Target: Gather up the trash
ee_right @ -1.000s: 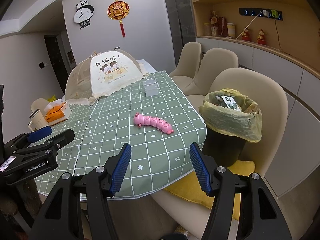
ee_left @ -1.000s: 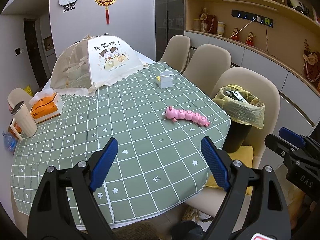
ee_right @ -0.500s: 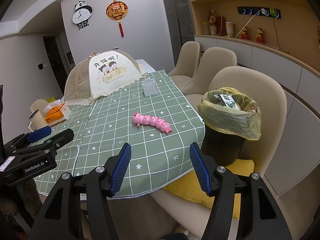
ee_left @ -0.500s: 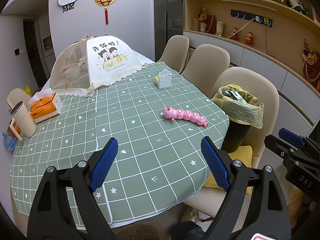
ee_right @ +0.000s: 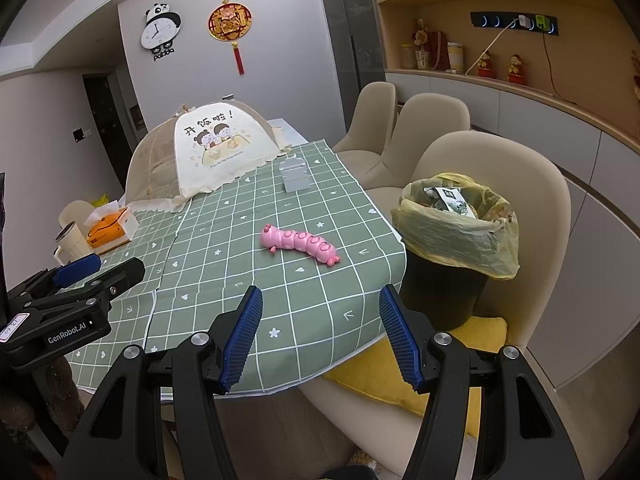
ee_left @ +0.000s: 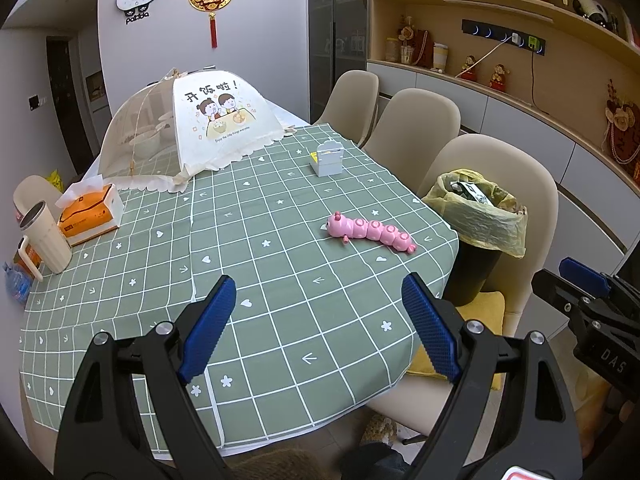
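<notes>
A black bin (ee_left: 476,268) (ee_right: 444,288) lined with a yellow bag (ee_left: 480,216) (ee_right: 456,232) stands on a beige chair at the table's right edge; wrappers fill its top. My left gripper (ee_left: 316,320) hangs open over the near part of the green checked tablecloth (ee_left: 240,264), nothing between its blue pads. My right gripper (ee_right: 320,332) is open too, above the table's near right corner, left of the bin. Each gripper shows at the edge of the other's view: the right gripper (ee_left: 588,300) and the left gripper (ee_right: 80,284).
A pink caterpillar toy (ee_left: 368,234) (ee_right: 300,242) lies near the table's right edge. Farther back stand a grey holder (ee_left: 328,158), a mesh food cover (ee_left: 188,128), a tissue box (ee_left: 90,212) and a cup (ee_left: 44,236). Beige chairs (ee_left: 412,124) line the right side.
</notes>
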The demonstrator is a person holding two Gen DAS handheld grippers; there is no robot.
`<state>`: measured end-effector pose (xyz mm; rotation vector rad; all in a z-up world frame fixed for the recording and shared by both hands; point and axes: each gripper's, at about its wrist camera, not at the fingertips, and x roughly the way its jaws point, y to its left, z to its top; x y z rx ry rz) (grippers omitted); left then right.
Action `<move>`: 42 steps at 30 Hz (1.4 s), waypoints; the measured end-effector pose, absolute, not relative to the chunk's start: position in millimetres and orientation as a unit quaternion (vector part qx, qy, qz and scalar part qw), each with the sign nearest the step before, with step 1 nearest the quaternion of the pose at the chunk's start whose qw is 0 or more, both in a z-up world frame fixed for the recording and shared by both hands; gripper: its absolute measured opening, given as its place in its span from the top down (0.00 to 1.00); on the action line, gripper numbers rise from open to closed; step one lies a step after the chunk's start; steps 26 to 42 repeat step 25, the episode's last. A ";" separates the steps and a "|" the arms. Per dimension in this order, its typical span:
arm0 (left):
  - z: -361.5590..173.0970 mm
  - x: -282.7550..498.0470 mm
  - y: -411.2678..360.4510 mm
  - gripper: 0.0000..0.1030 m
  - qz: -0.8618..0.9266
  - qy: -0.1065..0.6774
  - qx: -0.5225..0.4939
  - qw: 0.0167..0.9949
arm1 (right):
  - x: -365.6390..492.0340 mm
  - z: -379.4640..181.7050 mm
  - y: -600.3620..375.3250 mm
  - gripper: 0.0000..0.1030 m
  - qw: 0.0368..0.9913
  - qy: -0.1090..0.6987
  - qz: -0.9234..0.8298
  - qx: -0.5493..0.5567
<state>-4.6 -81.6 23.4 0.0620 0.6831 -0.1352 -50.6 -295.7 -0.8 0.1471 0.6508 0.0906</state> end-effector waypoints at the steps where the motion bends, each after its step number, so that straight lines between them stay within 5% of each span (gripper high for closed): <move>1: 23.3 -4.6 -81.9 0.22 -0.066 0.335 0.030 0.939 | -50.0 -0.7 -296.1 0.44 0.944 0.319 0.045 0.072; 42: -20.5 71.3 -0.5 0.23 0.012 0.392 -0.020 0.919 | 20.2 -22.3 -252.1 0.44 0.927 0.367 0.073 0.030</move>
